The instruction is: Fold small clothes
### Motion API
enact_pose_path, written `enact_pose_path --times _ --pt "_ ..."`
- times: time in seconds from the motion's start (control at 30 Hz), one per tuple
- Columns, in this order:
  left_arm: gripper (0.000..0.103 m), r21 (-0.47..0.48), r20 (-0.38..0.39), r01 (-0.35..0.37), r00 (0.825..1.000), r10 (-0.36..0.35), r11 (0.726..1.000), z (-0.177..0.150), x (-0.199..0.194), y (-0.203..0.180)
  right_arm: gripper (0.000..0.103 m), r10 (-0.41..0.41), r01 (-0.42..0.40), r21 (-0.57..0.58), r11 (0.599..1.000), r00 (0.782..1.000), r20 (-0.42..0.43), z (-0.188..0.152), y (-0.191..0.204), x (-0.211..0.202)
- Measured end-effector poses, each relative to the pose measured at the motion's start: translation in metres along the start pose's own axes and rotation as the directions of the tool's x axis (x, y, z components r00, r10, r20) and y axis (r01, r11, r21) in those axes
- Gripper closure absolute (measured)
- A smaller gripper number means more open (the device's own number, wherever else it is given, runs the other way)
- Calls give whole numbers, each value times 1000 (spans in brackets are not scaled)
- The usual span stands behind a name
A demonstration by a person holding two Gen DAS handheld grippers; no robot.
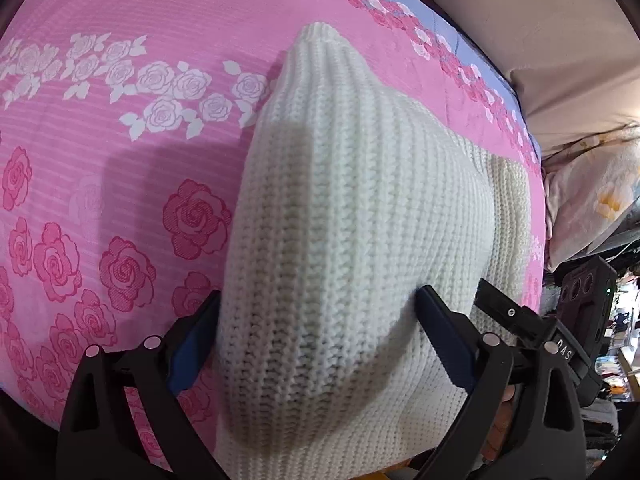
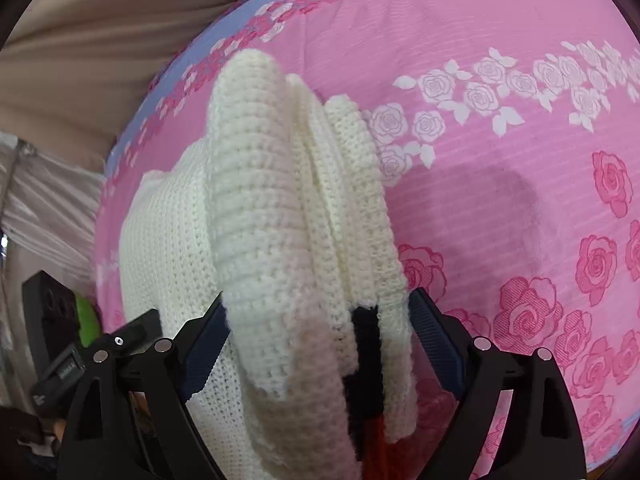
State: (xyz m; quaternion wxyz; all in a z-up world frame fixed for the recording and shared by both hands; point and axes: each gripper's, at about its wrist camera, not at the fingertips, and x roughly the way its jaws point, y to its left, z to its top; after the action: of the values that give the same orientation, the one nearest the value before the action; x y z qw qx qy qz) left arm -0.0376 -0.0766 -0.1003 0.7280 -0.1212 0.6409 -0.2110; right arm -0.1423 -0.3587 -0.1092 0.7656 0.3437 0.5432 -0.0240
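Left gripper (image 1: 316,312): we are seeing both fingers pressing a thick fold of the white knit sweater (image 1: 344,216), clamped on it.
Right gripper (image 2: 316,316): we are seeing it pinching bunched sweater layers (image 2: 280,220) between its fingers.
Sweater position: we are noting it lifting ahead of both tools, above the pink rose bedsheet (image 1: 100,160).
Colour patch: black and red knit (image 2: 366,360) is showing between the right fingers.
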Motion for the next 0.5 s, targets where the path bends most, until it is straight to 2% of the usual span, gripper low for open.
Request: enact_pose_path --times 0.1,0.17,0.2,0.27,0.3,0.33,0.37,0.43,0.5 --pt "10 21 -5 -27 1000 27 999 4 3 -7 14 16 -16 2 1000 1000 -1 1 -1 0" --pt "13 17 -21 -26 999 27 1000 7 3 -7 20 11 -11 -3 1000 1000 -3 2 -1 0" --pt "15 20 -26 -24 999 24 1000 7 2 -8 31 25 -25 -4 1000 1000 -6 4 1 2" --pt "34 44 -31 -19 999 20 999 8 -3 -13 59 64 -64 21 998 998 -6 5 2 2" --pt "41 62 -33 -9 999 11 998 9 -8 -18 62 95 -95 37 995 995 -4 5 1 -1" --pt "52 72 -34 10 999 -7 997 9 -14 -21 66 93 -93 41 995 996 1 6 3 -3" --pt "57 80 -34 35 999 -32 996 9 -21 -24 68 87 -87 31 996 996 5 7 6 -7" --pt "57 92 -16 84 996 -83 992 11 -38 -33 68 76 -76 0 997 997 25 10 12 -20" --pt "57 103 11 118 993 -120 988 13 -53 -41 69 104 -103 -23 994 993 62 14 19 -40"
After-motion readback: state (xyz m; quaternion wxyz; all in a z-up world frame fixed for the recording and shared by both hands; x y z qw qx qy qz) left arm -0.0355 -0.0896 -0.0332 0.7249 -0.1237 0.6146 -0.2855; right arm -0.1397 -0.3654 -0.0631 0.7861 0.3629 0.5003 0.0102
